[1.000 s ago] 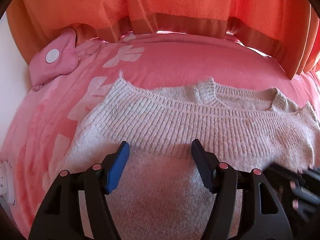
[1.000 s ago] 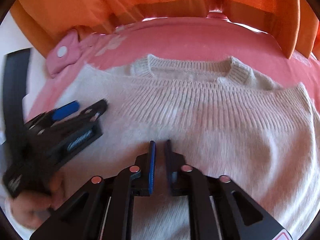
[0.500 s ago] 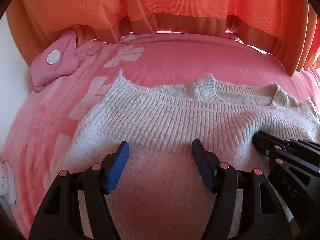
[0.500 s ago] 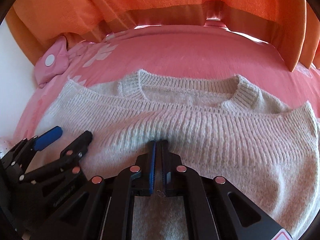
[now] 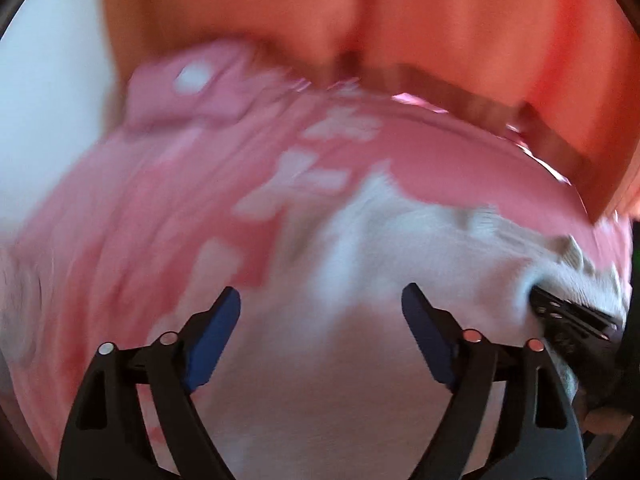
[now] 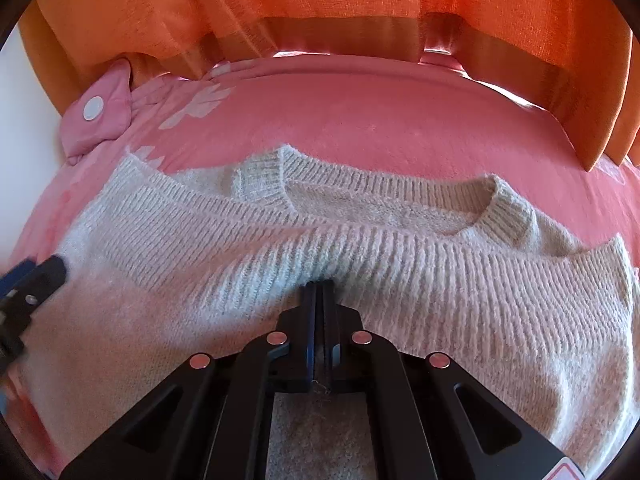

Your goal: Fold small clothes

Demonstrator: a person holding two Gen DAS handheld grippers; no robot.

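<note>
A cream knitted sweater (image 6: 360, 248) lies on a pink bedspread (image 6: 380, 120), its ribbed hem folded up toward the neckline. My right gripper (image 6: 319, 286) is shut on the sweater, pinching the ribbed hem at its middle. My left gripper (image 5: 320, 308) is open and empty, over the sweater's (image 5: 360, 280) left part; that view is blurred by motion. The left gripper's tip shows at the left edge of the right wrist view (image 6: 36, 280). The right gripper shows at the right edge of the left wrist view (image 5: 568, 316).
Orange curtains (image 6: 320, 8) hang along the far side of the bed. A small pink pouch with a white button (image 6: 98, 120) lies at the far left corner. A white wall (image 5: 48, 112) is on the left.
My right gripper has shut on the ribbed hem after moving forward to it. My left gripper, still open, has swung quickly to the left, toward the sweater's left edge.
</note>
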